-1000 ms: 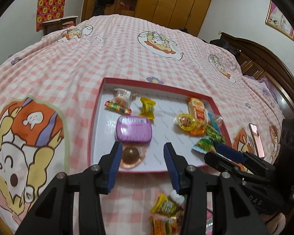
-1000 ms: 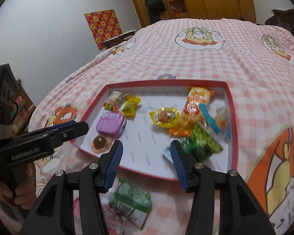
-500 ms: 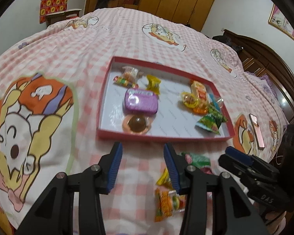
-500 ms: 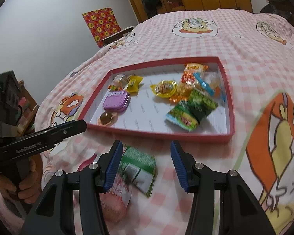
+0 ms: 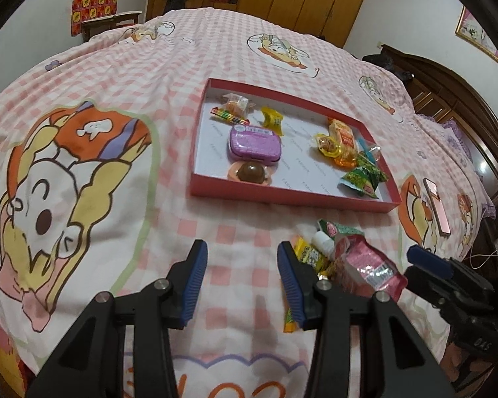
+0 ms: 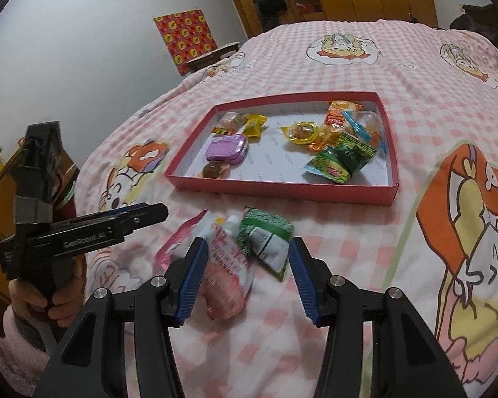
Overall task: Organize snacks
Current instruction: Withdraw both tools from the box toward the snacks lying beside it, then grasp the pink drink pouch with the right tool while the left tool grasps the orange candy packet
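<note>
Both grippers tilt down over the bed (image 5: 215,49). The left gripper (image 5: 240,278) and right gripper (image 6: 245,273) are spread, holding nothing. Loose snacks (image 6: 245,242) lie before the red tray (image 6: 282,187).

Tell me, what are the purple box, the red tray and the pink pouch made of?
Purple box: probably painted metal tin; rounded corners and a smooth sheen. Red tray: looks like cardboard; thin, straight matte walls and a printed white floor. Pink pouch: soft plastic film, maybe foil-lined; it crinkles and glints.
</note>
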{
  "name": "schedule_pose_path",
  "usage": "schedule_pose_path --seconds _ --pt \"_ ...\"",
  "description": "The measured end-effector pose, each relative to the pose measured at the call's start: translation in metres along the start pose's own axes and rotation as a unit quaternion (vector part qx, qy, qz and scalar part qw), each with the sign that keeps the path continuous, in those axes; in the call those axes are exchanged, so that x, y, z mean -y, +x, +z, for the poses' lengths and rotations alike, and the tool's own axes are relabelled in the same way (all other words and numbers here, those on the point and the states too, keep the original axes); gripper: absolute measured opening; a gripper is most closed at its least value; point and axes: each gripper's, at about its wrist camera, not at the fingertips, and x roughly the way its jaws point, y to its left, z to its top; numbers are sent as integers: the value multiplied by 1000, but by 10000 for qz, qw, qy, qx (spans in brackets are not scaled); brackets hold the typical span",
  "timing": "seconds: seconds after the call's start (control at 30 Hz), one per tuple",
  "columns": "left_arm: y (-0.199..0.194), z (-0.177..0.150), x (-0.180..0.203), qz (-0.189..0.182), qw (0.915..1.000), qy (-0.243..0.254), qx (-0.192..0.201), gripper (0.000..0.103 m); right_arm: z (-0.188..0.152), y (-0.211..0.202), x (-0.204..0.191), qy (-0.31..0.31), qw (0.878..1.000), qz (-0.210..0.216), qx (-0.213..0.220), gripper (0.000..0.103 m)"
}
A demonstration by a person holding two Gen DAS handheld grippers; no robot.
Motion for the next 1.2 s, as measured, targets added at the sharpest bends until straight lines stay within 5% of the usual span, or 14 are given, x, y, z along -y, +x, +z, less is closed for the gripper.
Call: schedule_pose_path --seconds 0.37,0.77,0.87,1.2 --pt "-6 -8 -10 72 10000 -44 7 46 -5 -6 -32 -419 9991 118 2 52" --pt "2 -14 -4 -80 9999 7 -138 46 -13 26 -32 -458 9985 -300 -91 52" --pt "4 -15 1 -101 9998 61 -165 46 -15 26 -28 -442 9985 -324 -36 34" --pt "7 -19 17 -392 9986 186 -293 48 -12 9 -20 -341 9989 -189 271 31"
